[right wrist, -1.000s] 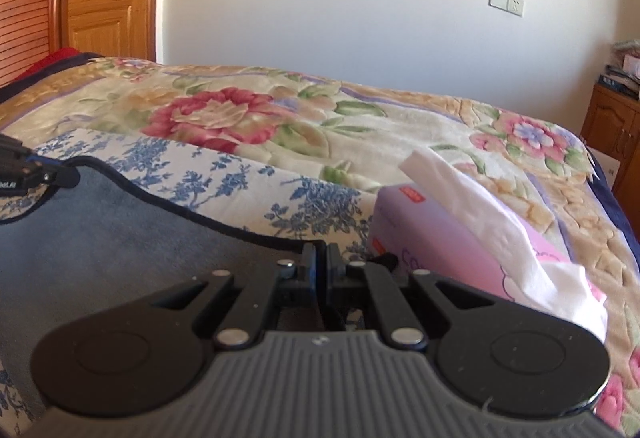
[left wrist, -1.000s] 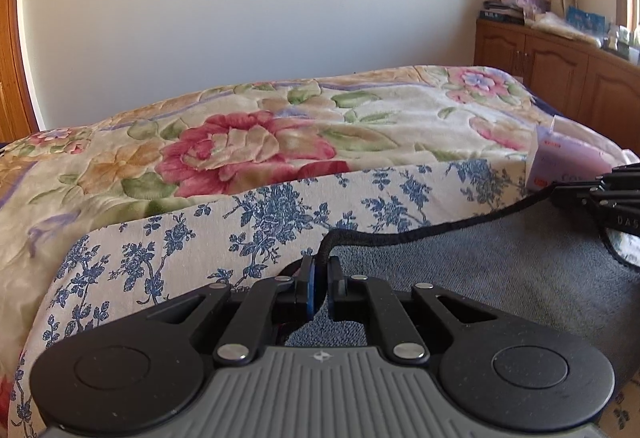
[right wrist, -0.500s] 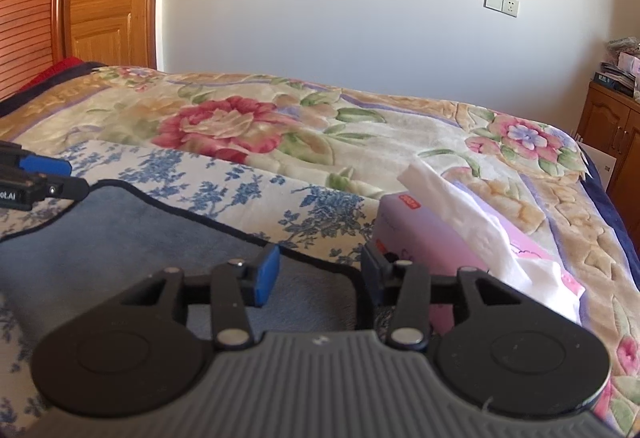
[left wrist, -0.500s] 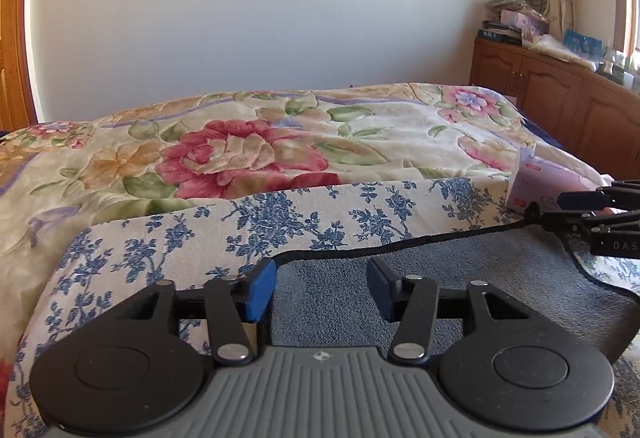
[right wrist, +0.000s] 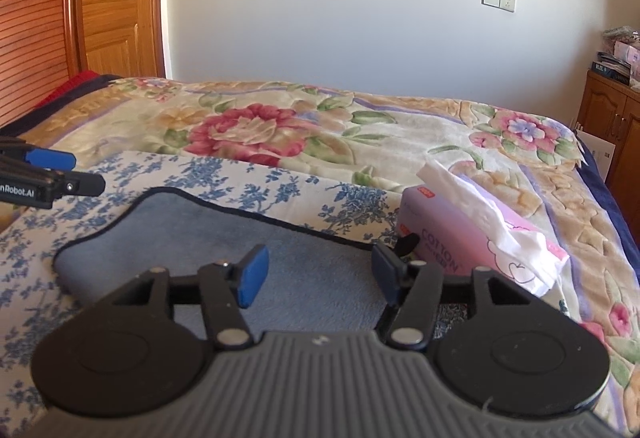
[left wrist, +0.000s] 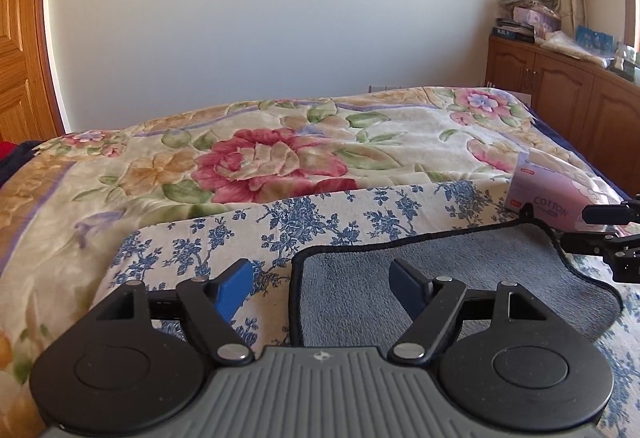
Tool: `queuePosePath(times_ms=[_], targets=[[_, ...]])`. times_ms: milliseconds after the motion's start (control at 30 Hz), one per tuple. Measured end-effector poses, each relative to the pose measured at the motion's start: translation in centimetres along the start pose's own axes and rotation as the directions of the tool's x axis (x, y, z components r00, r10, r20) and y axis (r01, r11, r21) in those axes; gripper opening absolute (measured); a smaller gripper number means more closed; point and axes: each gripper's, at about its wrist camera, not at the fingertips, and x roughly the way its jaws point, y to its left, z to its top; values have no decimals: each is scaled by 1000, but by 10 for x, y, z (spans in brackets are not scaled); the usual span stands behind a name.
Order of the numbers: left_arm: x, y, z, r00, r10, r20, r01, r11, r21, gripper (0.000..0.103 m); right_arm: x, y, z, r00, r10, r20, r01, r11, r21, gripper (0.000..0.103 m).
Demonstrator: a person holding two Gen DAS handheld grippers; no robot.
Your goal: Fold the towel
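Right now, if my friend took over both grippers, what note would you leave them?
Left hand-held gripper: jaws opening, nothing between them, above the towel's far left corner.
Right hand-held gripper: jaws opening, nothing held, above the far right corner.
The grey towel lies flat on the blue-flowered cloth on the bed, a tissue box right beside its right corner.
Done: how many folds are made I cannot tell; both grippers are free of the towel.
Left: probably another fold, then smoothing. Mind the tissue box.
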Motion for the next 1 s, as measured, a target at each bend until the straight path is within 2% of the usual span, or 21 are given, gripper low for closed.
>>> queuePosePath(times_ms=[267,800,1000], targets=[[-36,-9,2,1000,-11,17,11,1000,4,85,-29,9,2,1000,-7,10,7,1000,11,62],[-107,-27,2,998,-1,62,-1,1000,31,100,-88,24,-2,999,-24,49,23,999,32,81],[-136,-34,1,997,2,79,-5,999,37,103,-108,27,-6,997,-44,64,41,998,46,85]])
